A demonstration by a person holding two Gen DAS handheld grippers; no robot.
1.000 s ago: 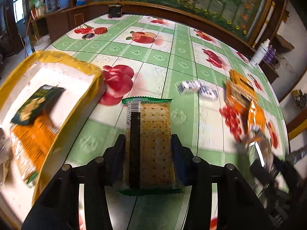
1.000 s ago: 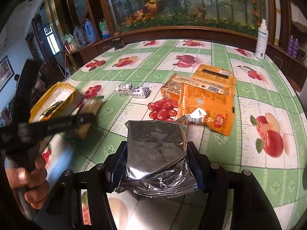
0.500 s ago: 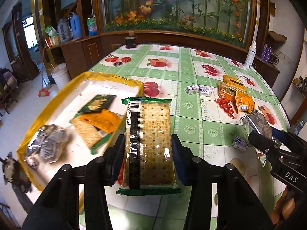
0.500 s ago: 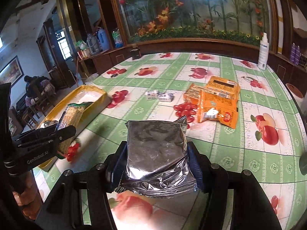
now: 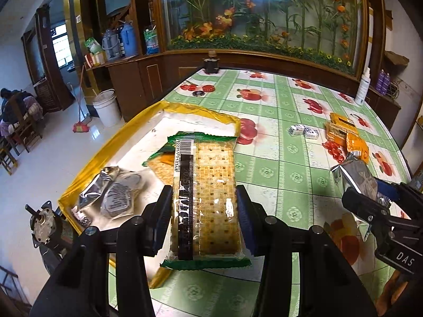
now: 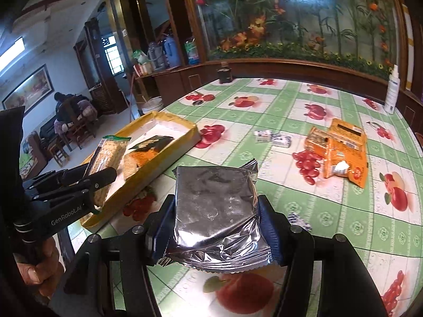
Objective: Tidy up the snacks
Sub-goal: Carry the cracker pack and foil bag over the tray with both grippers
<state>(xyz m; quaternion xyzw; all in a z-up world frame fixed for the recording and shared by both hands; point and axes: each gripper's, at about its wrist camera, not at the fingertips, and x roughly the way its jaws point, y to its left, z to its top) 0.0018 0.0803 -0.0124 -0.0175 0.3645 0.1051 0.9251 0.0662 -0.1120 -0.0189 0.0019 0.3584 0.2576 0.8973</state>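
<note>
Clearly the yellow tray [image 5: 111, 145] serves as the collecting place: it lies at the desk's [image 5: 277, 174] edge, ahead of and below the left tongs [image 5: 203, 206], and it already holds a cracker pack with a green wrapper [image 5: 158, 162] and silver pouches [image 5: 111, 190] on the side nearest those tongs. That grouping suggests each loose snack is being carried over and laid inside.

Next in size, the cracker packet [image 5: 206, 198] is clamped between the left tongs' jaws by its long sides, barcode strip up, held lengthwise and raised over the tray's near corner, probably so it can be lowered flat beside the packs already there. From the right wrist view the same packet [image 6: 107, 158] hangs above the tray's near end.

Likewise, the right tongs [image 6: 216, 222] are clamped on a foil pouch [image 6: 215, 206], gripped across its width and held above the desk, well to the right of the tray [image 6: 169, 153].

Beyond the right tongs, the orange packets [image 6: 341, 150] lie piled on the desk, and two small white cartons [image 6: 272, 137] sit just left of them, all awaiting collection.
</note>
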